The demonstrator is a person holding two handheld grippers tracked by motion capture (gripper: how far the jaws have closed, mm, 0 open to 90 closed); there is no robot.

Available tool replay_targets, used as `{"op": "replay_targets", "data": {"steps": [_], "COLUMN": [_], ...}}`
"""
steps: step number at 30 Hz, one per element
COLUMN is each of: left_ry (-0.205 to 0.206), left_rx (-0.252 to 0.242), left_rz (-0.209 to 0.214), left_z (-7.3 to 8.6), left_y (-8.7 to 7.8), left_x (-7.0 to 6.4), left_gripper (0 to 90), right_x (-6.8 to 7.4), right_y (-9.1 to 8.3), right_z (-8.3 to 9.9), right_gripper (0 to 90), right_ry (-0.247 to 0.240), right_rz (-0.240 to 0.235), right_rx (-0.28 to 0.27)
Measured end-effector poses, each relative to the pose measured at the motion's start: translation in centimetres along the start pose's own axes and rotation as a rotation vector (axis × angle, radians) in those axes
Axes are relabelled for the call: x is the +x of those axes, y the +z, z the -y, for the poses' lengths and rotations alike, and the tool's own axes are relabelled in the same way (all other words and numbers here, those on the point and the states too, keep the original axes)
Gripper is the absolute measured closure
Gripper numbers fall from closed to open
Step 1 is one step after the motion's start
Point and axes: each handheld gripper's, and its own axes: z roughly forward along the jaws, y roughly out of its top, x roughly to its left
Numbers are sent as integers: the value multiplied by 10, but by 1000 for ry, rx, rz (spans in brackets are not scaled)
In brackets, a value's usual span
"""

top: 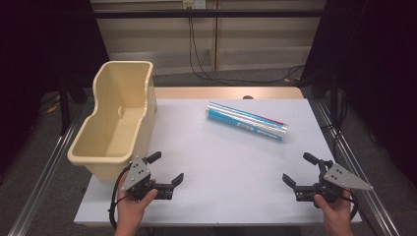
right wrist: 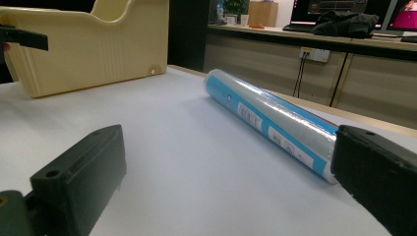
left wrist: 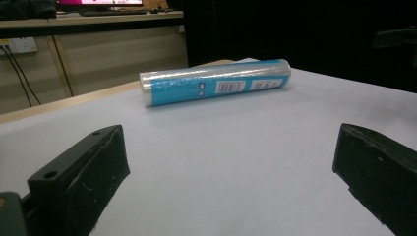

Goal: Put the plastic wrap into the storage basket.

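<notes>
A blue and silver roll wrapped in clear film lies on its side on the white table top, toward the back middle. A cream plastic bin stands empty at the table's left edge. My left gripper rests open near the front left, just beside the bin's near corner, with nothing between its jaws. My right gripper is open at the front right, also holding nothing. The roll lies well ahead of the left jaws. In the right gripper view the roll runs diagonally and the bin stands behind.
A wooden strip borders the table's back edge. Metal rails run along both sides of the table. Cables hang down to the floor behind. A desk with monitors stands far off.
</notes>
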Motion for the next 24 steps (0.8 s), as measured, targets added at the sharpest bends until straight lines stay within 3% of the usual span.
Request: {"op": "replay_targets", "data": {"steps": [9, 16, 20, 24], "left_ry": [2, -34, -35, -32], "left_rx": [3, -4, 6, 20], "left_rz": [-3, -9, 1, 45], "left_z": [-2, -6, -8, -13], "left_y": [3, 12, 21, 35], "left_x": [-3, -3, -5, -12], "left_gripper": [0, 0, 0, 0], "right_x": [2, 3, 4, 5], "right_y": [0, 2, 0, -1], "right_z": [0, 0, -2, -2], "right_gripper": [0, 2, 3, 7], "right_ry": [-9, -4, -13, -15], "right_rz": [2, 3, 5, 8], "right_rx": [-4, -16, -20, -24]}}
